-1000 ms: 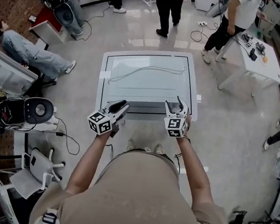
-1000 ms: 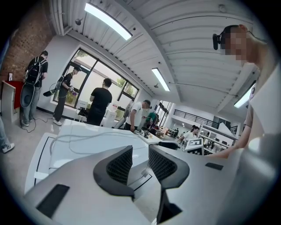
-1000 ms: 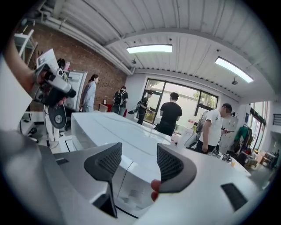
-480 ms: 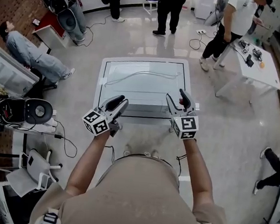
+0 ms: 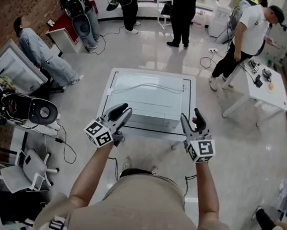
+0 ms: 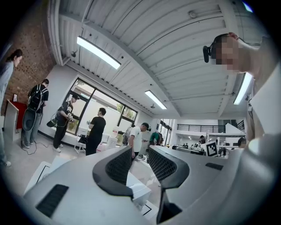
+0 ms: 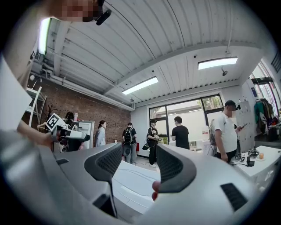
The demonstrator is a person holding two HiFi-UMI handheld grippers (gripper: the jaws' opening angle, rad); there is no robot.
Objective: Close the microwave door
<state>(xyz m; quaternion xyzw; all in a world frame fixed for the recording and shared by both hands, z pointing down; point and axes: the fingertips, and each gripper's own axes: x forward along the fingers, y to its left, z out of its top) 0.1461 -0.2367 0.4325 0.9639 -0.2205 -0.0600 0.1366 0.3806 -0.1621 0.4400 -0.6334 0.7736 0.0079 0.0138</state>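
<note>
From above in the head view, the white microwave [image 5: 151,110] is a box on the near half of a white table [image 5: 113,84]; whether its door stands open cannot be made out. My left gripper [image 5: 124,108] hovers at its near left corner, jaws a little apart and empty. My right gripper [image 5: 190,114] hovers off the near right corner, jaws wider apart, nothing held. The left gripper view looks past the left gripper [image 6: 140,151] at the white box [image 6: 138,193] below. In the right gripper view, the right gripper [image 7: 139,149] frames the white top [image 7: 129,180].
A thin cable [image 5: 146,86] lies across the table's far half. Several people stand beyond the table, and one sits at the left [image 5: 38,51]. A white desk [image 5: 267,86] is at the right. Black equipment [image 5: 30,111], a chair and floor cables crowd the left.
Both grippers have drawn back from the microwave's front edge and spread apart, the right one going right. The head camera has pulled back, so more of the room shows.
</note>
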